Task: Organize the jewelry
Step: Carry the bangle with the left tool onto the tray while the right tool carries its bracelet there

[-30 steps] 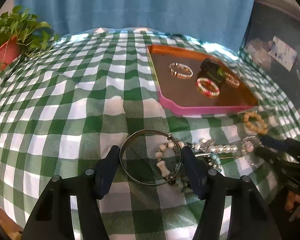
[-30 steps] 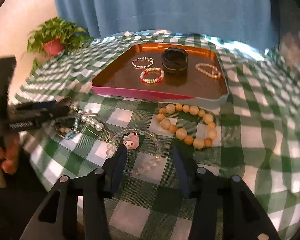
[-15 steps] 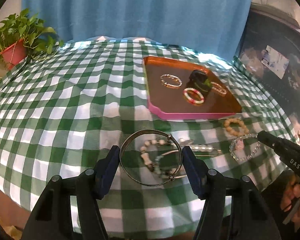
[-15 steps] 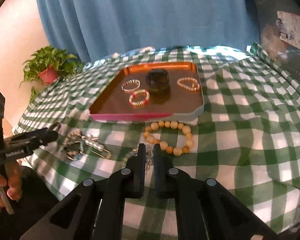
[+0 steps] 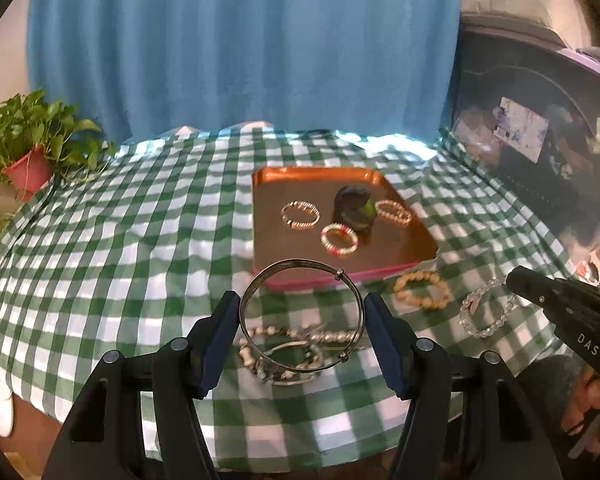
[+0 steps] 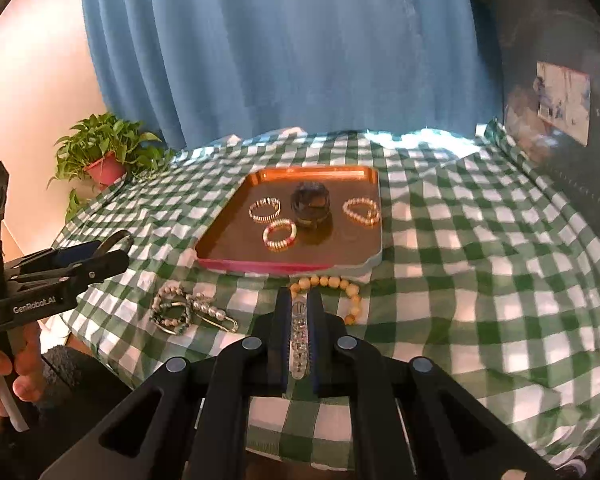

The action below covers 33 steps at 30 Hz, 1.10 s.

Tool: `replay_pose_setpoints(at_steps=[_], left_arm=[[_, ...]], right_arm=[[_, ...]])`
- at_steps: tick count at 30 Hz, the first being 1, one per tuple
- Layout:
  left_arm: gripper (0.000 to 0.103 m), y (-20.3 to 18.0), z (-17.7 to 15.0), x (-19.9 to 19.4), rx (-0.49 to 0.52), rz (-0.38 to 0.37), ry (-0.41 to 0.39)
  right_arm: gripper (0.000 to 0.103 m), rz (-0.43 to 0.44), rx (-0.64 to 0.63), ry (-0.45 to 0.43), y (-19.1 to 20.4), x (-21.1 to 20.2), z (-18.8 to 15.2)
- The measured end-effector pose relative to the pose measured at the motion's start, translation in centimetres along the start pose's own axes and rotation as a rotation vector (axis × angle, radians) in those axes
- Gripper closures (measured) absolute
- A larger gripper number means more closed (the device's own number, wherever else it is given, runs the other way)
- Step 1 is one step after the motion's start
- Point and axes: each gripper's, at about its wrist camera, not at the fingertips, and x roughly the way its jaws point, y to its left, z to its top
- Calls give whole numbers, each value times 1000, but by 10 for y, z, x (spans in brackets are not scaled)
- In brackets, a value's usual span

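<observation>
Two grips: left gripper (image 5: 302, 320) clamps the silver bangle (image 5: 300, 316) (pads outside); right gripper (image 6: 299, 336) pinches the clear bead bracelet (image 6: 299, 334).

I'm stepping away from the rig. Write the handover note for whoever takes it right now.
Left gripper: jaws closed on the silver bangle, lifted off the cloth.
Right gripper: jaws shut on the clear bead bracelet, also lifted.
Tray: three bracelets and a dark round item inside.
Left on the cloth: wooden bead bracelet and a tangled pile.
Next: probably both held pieces into the tray.
</observation>
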Motion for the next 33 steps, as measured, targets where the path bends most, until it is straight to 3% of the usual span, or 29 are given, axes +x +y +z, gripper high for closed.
replay_pose_setpoints(at_steps=[15,33], left_arm=[[39,-5,46,8,29,-11,-49],[39,1,113,38,-9,-107,-134]], right_arm=[[96,25,-56,-96,6,-19,61],[96,82,-89,-72,8,49,111]])
